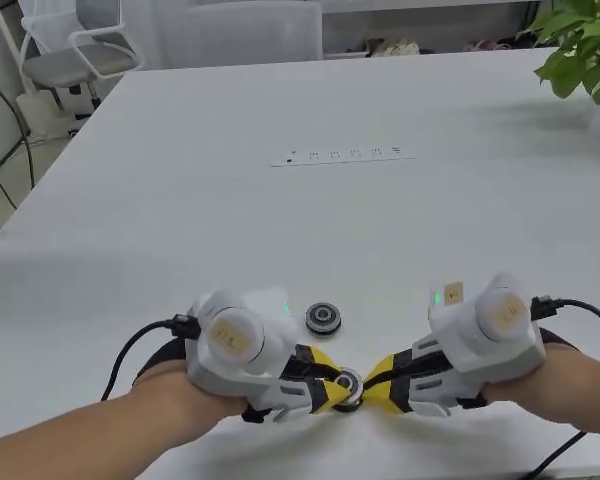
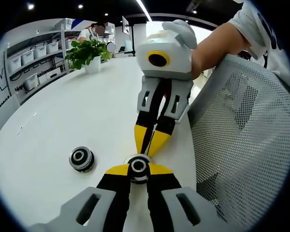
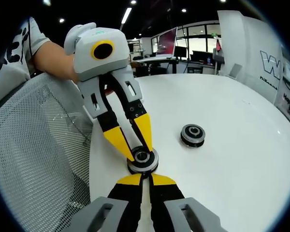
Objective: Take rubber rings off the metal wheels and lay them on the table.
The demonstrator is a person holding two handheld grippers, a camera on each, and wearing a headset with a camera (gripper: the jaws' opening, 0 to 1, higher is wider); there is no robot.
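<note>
Metal wheel (image 1: 346,384) sat clamped in your left hand-held gripper (image 2: 137,170), likely as anchor, while your right hand-held gripper (image 3: 146,178) pinched its rubber ring (image 3: 155,162).

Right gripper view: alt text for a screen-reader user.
Two yellow-tipped grippers grip one metal wheel over a white table: the right gripper from below, jaws shut on its rim, the left gripper from upper left. A second metal wheel lies beyond.

Held wheel (image 1: 346,384), free wheel (image 1: 323,317) lying flat nearby
</note>
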